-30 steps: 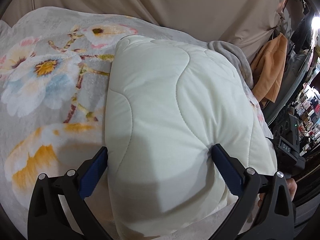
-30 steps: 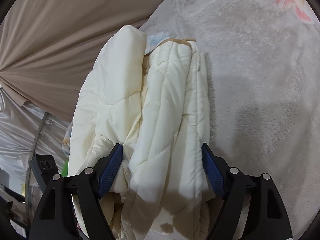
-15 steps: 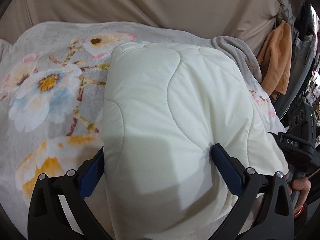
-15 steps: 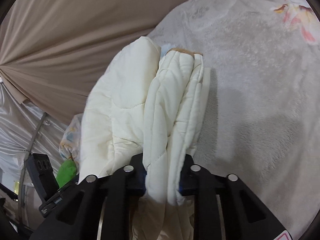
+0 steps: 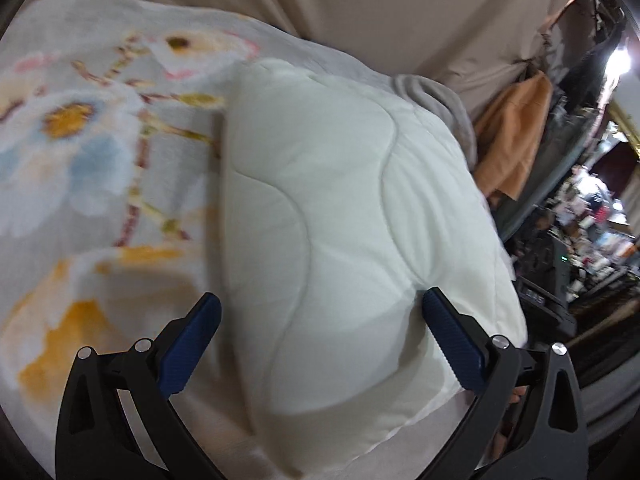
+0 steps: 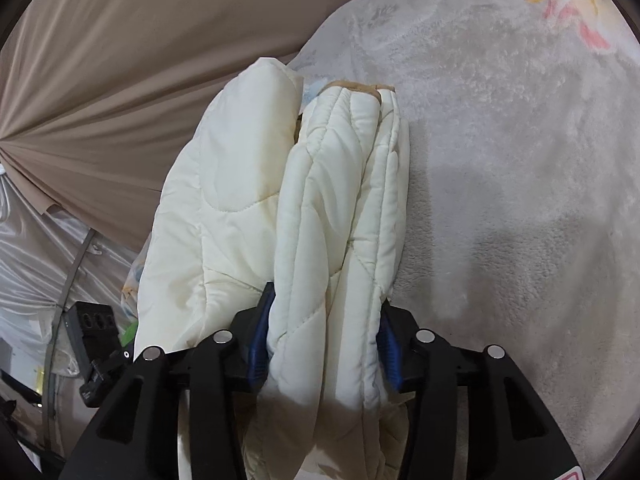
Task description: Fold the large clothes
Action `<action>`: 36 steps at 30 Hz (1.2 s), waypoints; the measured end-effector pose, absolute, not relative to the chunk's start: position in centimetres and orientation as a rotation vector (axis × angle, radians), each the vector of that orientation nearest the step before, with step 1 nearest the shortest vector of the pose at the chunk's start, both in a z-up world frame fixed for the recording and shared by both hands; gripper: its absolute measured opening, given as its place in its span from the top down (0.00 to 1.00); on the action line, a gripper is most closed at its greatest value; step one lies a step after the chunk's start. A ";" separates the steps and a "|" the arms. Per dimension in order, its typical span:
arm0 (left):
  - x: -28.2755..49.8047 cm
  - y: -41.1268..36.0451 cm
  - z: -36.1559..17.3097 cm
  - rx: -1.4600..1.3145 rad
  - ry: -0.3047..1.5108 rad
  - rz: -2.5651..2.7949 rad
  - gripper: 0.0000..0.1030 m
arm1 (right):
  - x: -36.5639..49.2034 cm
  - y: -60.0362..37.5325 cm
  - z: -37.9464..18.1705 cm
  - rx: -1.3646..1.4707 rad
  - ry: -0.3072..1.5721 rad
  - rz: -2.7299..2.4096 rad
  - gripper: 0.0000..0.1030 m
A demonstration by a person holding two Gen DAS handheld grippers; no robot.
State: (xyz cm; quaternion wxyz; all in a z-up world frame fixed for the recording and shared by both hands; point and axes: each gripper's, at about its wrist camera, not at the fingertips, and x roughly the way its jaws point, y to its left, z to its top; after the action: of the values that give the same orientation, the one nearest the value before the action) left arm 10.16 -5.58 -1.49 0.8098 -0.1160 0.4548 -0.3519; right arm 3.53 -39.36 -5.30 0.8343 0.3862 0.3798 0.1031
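A cream quilted padded garment lies folded in a thick bundle on the grey floral blanket. My left gripper is open, its blue fingers on either side of the bundle's near end. In the right wrist view the garment shows as stacked quilted layers with a tan collar edge at the far end. My right gripper is shut on the inner stack of layers; another fold hangs loose to its left.
The grey plush blanket covers the bed to the right. A beige curtain hangs behind. An orange garment and cluttered shelves stand at the right. The other gripper's black body shows low left.
My right gripper closed on the garment's layers within the last second and now holds them a little wider apart. The left gripper stayed open around the bundle, and its view shifted slightly.
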 end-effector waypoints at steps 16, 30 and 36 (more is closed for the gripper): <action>5.6 -3.0 13.5 -0.069 0.498 -0.806 0.43 | 1.0 -32.8 11.8 0.515 0.437 0.232 0.83; 17.2 7.9 12.1 -0.008 0.430 -0.530 0.28 | 19.4 -23.4 7.0 0.525 0.532 0.353 0.66; 20.4 10.1 1.7 0.036 0.616 -0.363 0.39 | 17.6 -27.7 -1.7 0.713 0.648 0.220 0.65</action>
State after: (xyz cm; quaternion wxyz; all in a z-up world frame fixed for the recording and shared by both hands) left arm 20.44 10.07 1.75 0.9367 0.0175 0.3013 -0.1776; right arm 17.56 -27.67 -1.72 0.8804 0.3420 0.3110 0.1058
